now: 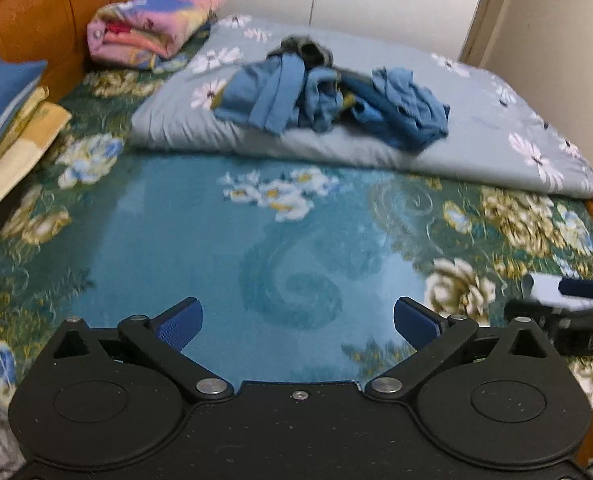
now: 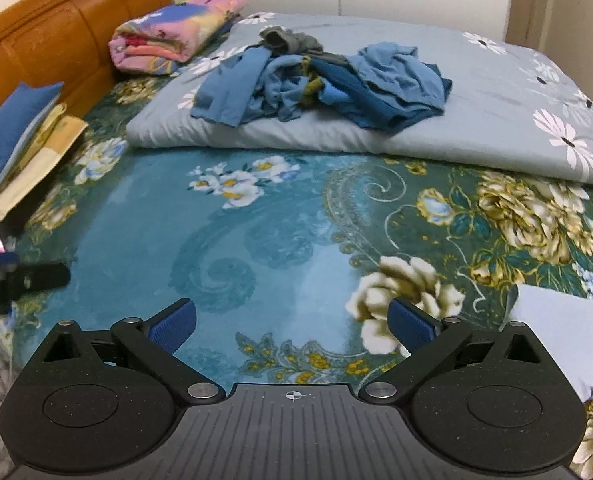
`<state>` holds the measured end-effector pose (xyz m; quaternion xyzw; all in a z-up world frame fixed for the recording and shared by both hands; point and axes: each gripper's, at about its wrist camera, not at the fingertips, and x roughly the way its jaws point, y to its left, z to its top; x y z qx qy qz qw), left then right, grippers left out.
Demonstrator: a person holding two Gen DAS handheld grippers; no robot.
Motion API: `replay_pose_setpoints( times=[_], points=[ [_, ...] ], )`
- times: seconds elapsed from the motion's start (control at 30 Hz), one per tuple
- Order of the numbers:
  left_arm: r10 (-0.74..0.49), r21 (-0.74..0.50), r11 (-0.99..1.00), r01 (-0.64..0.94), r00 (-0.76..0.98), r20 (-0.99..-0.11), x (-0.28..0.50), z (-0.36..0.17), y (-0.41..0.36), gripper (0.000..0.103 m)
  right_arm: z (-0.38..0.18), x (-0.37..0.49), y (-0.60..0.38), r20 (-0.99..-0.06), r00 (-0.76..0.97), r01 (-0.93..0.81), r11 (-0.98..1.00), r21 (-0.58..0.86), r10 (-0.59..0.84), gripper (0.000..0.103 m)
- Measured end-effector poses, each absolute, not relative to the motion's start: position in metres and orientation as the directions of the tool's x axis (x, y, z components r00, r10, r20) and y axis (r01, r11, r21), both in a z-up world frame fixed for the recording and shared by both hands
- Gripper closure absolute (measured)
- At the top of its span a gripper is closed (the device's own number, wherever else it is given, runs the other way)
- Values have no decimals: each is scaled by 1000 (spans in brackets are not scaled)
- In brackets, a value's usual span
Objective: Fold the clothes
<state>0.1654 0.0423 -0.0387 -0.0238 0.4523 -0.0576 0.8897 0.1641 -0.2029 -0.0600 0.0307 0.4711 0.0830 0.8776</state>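
Note:
A heap of crumpled blue clothes (image 1: 328, 100) (image 2: 324, 84), with a grey piece on top, lies on a folded grey daisy-print quilt (image 1: 496, 148) (image 2: 496, 120) at the far side of the bed. My left gripper (image 1: 298, 326) hangs open over the teal floral bedspread (image 1: 176, 248), nothing between its blue pads. My right gripper (image 2: 292, 324) is open too, above the same bedspread (image 2: 276, 220), holding nothing. Both are well short of the heap. A folded pale lavender cloth (image 2: 564, 340) lies at the right near my right gripper.
A folded pink patterned blanket (image 1: 148, 28) (image 2: 172, 34) sits by the orange headboard (image 1: 36, 12) (image 2: 56, 40). A stack of blue and yellow folded items (image 1: 12, 120) (image 2: 20, 140) lies at the left. The other gripper shows at each view's edge (image 1: 568, 312) (image 2: 16, 280).

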Motion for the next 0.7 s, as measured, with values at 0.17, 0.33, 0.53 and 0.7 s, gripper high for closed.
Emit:
replay_pose_setpoints(
  times=[0.17,0.33,0.53,0.7],
  points=[
    [-110,-88,994,66,574,-811,154,-42,39,2,-64,161,-216,-828,530,-102,983,153,184,0],
    [-90,-81,996,42,587,-804,147,-39,39,2,-65,156,-224,-824,530,-102,980,172,200,0],
    [-68,-42,998,57,608,-791,142,-34,32,2,-67,152,-233,-826,526,-80,979,189,202,0],
    [-19,36,997,71,647,-762,136,-29,24,2,-67,149,-237,-823,530,-70,978,198,205,0]
  ],
)
